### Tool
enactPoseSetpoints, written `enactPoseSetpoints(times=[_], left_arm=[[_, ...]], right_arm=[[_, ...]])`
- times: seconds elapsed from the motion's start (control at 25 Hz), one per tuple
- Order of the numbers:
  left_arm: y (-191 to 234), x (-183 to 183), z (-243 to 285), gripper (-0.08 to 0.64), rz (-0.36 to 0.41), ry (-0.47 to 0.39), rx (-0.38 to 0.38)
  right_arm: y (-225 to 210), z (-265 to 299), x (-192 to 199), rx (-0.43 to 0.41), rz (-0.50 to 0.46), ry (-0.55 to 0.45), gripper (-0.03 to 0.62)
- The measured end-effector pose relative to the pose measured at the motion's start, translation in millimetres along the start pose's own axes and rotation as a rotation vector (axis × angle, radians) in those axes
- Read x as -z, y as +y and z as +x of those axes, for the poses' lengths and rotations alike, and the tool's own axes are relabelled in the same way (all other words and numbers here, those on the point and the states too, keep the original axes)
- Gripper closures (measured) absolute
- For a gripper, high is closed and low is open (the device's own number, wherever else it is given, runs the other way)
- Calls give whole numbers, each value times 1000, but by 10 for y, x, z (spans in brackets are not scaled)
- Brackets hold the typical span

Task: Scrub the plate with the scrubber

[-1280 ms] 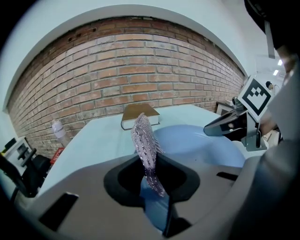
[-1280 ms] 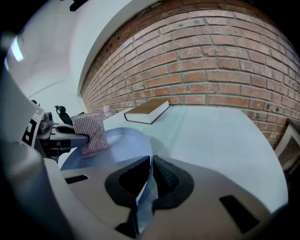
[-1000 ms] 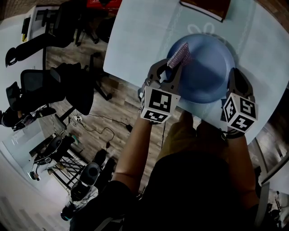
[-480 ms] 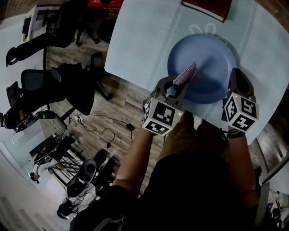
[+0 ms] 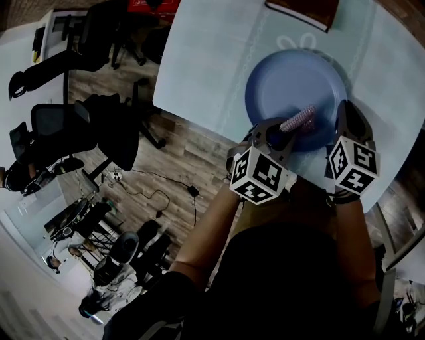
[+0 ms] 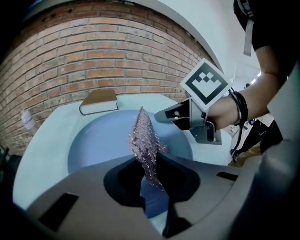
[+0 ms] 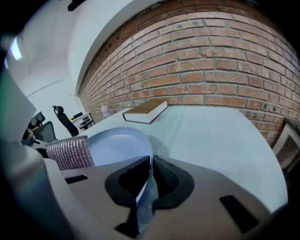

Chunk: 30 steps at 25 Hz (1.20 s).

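A blue plate point(image 5: 292, 86) lies on the pale blue round table point(image 5: 212, 60), near its front edge. My left gripper point(image 5: 282, 133) is shut on a pinkish metallic mesh scrubber point(image 5: 299, 120), which rests on the plate's near part. In the left gripper view the scrubber point(image 6: 143, 140) stands up between the jaws, over the plate point(image 6: 103, 140). My right gripper point(image 5: 345, 123) is shut on the plate's right rim. In the right gripper view the rim point(image 7: 146, 176) runs between the jaws, with the scrubber point(image 7: 70, 152) at left.
A closed brown book point(image 5: 305, 10) lies at the table's far side, beyond the plate. Off the table's left edge are a wooden floor point(image 5: 179, 156), black office chairs point(image 5: 60, 126) and cables. A brick wall point(image 7: 211, 56) stands behind the table.
My left gripper has carried the scrubber from the plate's upper left, across its face, to the near right part beside the right gripper. The right gripper and the plate have stayed put.
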<state>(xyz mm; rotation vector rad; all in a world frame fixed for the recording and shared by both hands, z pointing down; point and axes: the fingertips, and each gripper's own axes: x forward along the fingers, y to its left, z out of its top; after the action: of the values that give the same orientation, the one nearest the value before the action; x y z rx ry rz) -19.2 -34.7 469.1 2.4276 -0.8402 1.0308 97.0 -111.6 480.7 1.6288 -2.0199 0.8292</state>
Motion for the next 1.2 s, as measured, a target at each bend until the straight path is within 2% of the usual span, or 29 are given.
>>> enactPoseSetpoints(times=[0.16, 0.4, 0.76, 0.92, 1.2], left_arm=[[11, -10, 31, 482, 11, 20, -13], [-64, -161, 97, 482, 95, 46, -30], [16, -425, 367, 482, 124, 33, -46], [136, -526, 462, 482, 148, 38, -75], [335, -658, 565, 482, 146, 41, -131]], right_arm=[[-10, 3, 2, -1, 0, -2, 545], [-10, -3, -6, -5, 0, 2, 545], [-31, -43, -23, -16, 0, 3, 545], [-44, -46, -18, -23, -4, 3, 545], [-41, -39, -38, -31, -8, 9, 545]])
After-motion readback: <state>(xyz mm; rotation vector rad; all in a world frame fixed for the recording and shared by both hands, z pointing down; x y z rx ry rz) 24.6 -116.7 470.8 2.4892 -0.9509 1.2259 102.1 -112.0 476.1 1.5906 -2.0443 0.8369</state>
